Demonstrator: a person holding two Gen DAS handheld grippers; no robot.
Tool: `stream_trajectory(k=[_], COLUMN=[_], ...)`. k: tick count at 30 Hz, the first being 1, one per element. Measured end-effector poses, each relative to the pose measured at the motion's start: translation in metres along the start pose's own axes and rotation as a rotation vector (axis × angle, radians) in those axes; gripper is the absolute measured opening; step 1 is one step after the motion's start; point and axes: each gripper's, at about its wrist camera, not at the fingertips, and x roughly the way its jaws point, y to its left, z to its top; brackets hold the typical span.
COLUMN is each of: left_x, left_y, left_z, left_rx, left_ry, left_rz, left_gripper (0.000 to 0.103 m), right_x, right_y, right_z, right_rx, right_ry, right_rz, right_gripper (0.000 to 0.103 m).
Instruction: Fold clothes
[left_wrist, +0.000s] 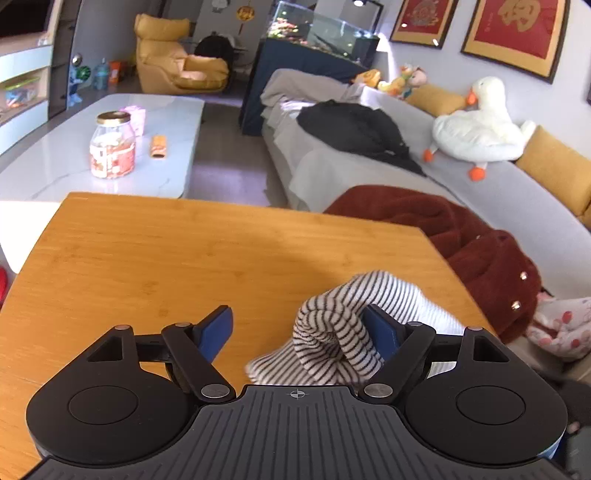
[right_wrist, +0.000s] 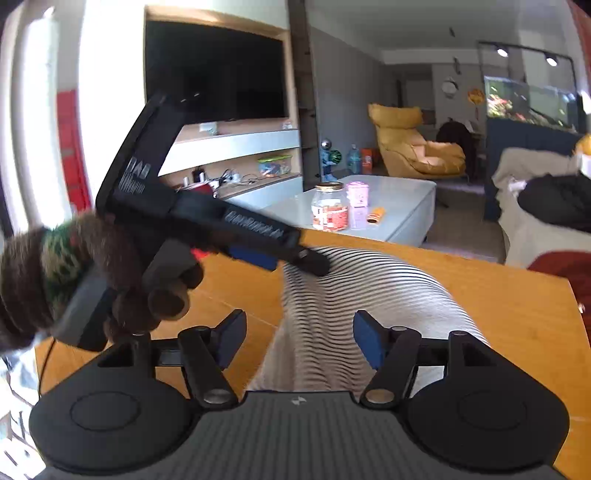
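Left gripper (left_wrist: 295, 332) hangs with its jaws spread wide, tipped downward. Right gripper (right_wrist: 299, 341) is spread wide too. A gloved left hand (right_wrist: 147, 295) wraps the left handle.

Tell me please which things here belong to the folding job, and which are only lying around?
Belong to the job:
striped garment
wooden table under it
left gripper, open
right gripper, open

Only lying around:
glass jar
pink box
plush goose
dark red fleece jacket
black garment on the sofa
yellow armchair
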Motion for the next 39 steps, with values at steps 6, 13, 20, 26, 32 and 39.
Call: stream_trajectory(k=[6,13,20,26,32,39], left_x=[0.011,0.024,-0.005,-0.044,-0.052,-0.027], left_y=[0.021,0.040,0.041,0.031,0.011,-0.003], left_z=[-0.008,-0.007,0.006,-0.013,-0.045,-0.070], left_rx=[0.003,-0.052,-0.076,-0.101,-0.053,-0.058], left_ry=[0.003,0.008,-0.044,-0.041,0.027,0.088], left_rz=[-0.009,-0.018,0.035,-0.002,-0.117,-0.243], left_gripper=[0.088,0.096,0.095,0.094,0.069,0.049], right_x=[-0.019,0.016,-0.012,-0.038,-0.027,-0.021], right_y=[-0.065,-0.038,-0.026,0.023,0.008,-0.006], right_z=[0.017,-0.040,-0.018,-0.026,-0.011,0.043], right_rx=[0.180,0.079,0.003,-0.236,-0.121,0.158], right_ry=[-0.031,0.113,0.069,0.097,0.081,0.010], right_rz=[-0.166,-0.222,-0.191,0.019,-0.046,0.248], right_gripper=[0.083,0.082,0.082,0.082,0.010,0.009])
